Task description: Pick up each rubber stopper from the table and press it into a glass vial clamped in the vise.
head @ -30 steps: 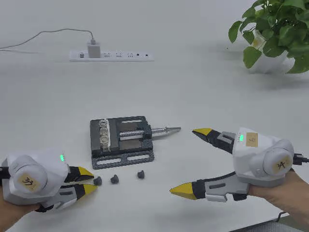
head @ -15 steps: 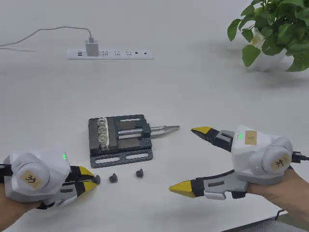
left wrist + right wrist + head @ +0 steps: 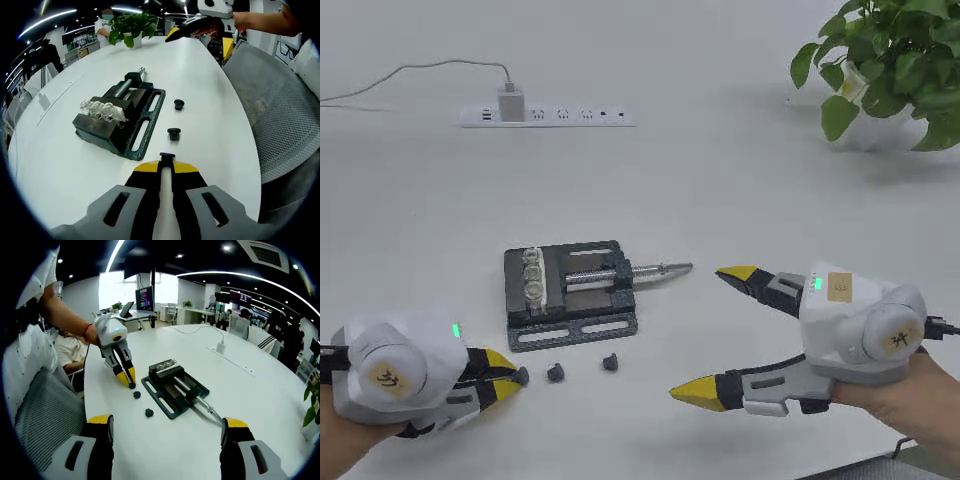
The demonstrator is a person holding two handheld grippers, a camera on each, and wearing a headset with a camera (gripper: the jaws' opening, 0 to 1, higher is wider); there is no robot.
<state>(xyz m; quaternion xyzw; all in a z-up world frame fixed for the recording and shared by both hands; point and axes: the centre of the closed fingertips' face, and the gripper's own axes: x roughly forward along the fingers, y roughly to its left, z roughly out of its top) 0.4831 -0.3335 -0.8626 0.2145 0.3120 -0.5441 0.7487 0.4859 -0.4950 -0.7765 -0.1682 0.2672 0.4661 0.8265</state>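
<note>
Illegible handwritten sticker (image 3: 385,378) on left hand-held gripper (image 3: 508,375), two more on right hand-held gripper (image 3: 697,332).

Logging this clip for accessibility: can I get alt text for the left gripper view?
The left tool is shut on a rubber stopper on the white table. Two more stoppers lie ahead, beside a vise clamping glass vials.

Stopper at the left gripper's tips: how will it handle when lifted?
Probably very light: the stopper is tiny beside the vise. Dark rubber look suggests it grips rather than slips, but the left gripper pinches it at the very tips, so it may twist. Round and flanged, it could roll if dropped.
</note>
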